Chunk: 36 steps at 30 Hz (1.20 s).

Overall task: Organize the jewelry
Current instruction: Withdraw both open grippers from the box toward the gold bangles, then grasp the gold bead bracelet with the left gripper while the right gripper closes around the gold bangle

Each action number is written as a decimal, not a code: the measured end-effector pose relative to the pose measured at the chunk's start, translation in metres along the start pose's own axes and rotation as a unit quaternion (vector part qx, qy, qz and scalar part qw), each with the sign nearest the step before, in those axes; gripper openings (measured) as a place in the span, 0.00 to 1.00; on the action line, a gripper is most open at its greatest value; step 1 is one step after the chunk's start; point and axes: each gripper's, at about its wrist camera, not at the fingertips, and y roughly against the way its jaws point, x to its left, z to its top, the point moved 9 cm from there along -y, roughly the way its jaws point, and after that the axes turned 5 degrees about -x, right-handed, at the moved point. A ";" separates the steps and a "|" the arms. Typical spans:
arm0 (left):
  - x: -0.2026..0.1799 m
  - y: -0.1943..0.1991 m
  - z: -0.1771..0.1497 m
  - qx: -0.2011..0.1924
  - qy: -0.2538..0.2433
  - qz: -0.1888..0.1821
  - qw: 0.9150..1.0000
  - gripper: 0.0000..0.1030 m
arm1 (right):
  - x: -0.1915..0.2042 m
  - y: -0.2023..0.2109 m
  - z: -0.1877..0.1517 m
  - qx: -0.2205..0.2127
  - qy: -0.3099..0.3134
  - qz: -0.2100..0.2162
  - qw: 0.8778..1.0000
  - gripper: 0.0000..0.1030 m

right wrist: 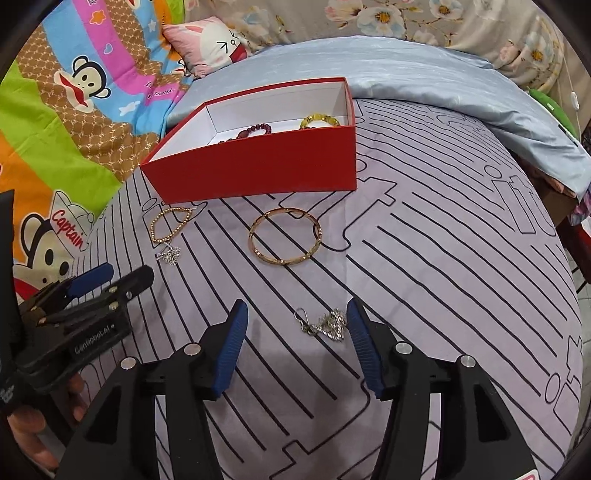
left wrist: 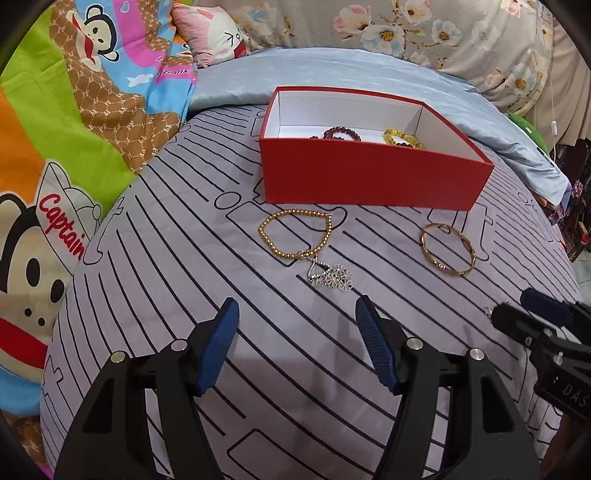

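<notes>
A red box (left wrist: 369,177) (right wrist: 258,170) lies open on the striped sheet, with a dark red bead bracelet (left wrist: 341,133) (right wrist: 258,130) and a yellow bead bracelet (left wrist: 402,138) (right wrist: 319,121) inside. In front of it lie a gold bead bracelet (left wrist: 295,234) (right wrist: 170,225), a silver flower pendant (left wrist: 332,277) (right wrist: 170,254) and a gold bangle (left wrist: 447,249) (right wrist: 284,236). A silver earring (right wrist: 325,325) lies between my right gripper's fingers, close to the right one. My left gripper (left wrist: 297,314) is open and empty, just short of the pendant. My right gripper (right wrist: 295,317) is open.
A cartoon monkey blanket (left wrist: 55,147) covers the left side. A pale blue quilt (left wrist: 369,70) and a floral cover (left wrist: 443,29) lie behind the box. The bed's edge drops off at the right (right wrist: 569,258).
</notes>
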 end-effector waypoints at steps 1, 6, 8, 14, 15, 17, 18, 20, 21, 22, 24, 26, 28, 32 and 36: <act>0.000 -0.001 -0.002 0.001 0.001 0.002 1.000 0.60 | 0.001 -0.003 0.002 -0.001 0.004 -0.003 1.000 0.55; 0.004 -0.005 -0.007 0.000 0.007 0.009 1.000 0.60 | 0.005 -0.022 0.011 0.000 0.012 -0.012 1.000 0.58; 0.006 -0.007 -0.008 0.001 0.011 0.010 1.000 0.60 | 0.006 -0.030 0.014 0.003 0.013 -0.016 1.000 0.59; 0.010 -0.009 -0.012 0.001 0.021 0.011 1.000 0.60 | 0.010 -0.047 0.021 0.007 0.018 -0.025 0.999 0.62; 0.011 -0.009 -0.012 0.000 0.021 0.011 1.000 0.60 | 0.012 -0.048 0.022 0.006 0.019 -0.026 0.999 0.62; 0.010 -0.010 -0.012 -0.001 0.021 0.011 1.000 0.60 | 0.014 -0.051 0.025 0.004 0.021 -0.028 0.999 0.63; 0.011 -0.009 -0.012 -0.001 0.021 0.011 1.000 0.60 | 0.015 -0.053 0.026 0.003 0.022 -0.029 0.999 0.63; 0.011 -0.010 -0.013 -0.001 0.022 0.012 1.000 0.61 | 0.017 -0.055 0.028 0.001 0.025 -0.032 0.999 0.63; 0.011 -0.010 -0.013 -0.002 0.021 0.012 1.000 0.61 | 0.017 -0.056 0.029 0.000 0.026 -0.034 0.999 0.63; 0.011 -0.010 -0.013 -0.002 0.021 0.012 1.000 0.61 | 0.017 -0.057 0.030 -0.001 0.027 -0.036 0.999 0.63; 0.011 -0.010 -0.013 -0.002 0.020 0.012 1.000 0.62 | 0.018 -0.059 0.032 -0.004 0.029 -0.039 0.999 0.63; 0.011 -0.010 -0.013 -0.002 0.021 0.013 1.000 0.62 | 0.018 -0.061 0.033 -0.005 0.030 -0.041 0.999 0.63; 0.010 -0.010 -0.013 -0.003 0.020 0.013 1.000 0.63 | 0.018 -0.061 0.034 -0.008 0.036 -0.048 0.998 0.59; 0.011 -0.011 -0.013 -0.003 0.021 0.014 1.000 0.65 | 0.017 -0.061 0.034 -0.012 0.042 -0.051 0.998 0.55; 0.012 -0.011 -0.013 -0.004 0.024 0.015 1.000 0.65 | 0.017 -0.057 0.032 -0.012 0.037 -0.045 0.998 0.54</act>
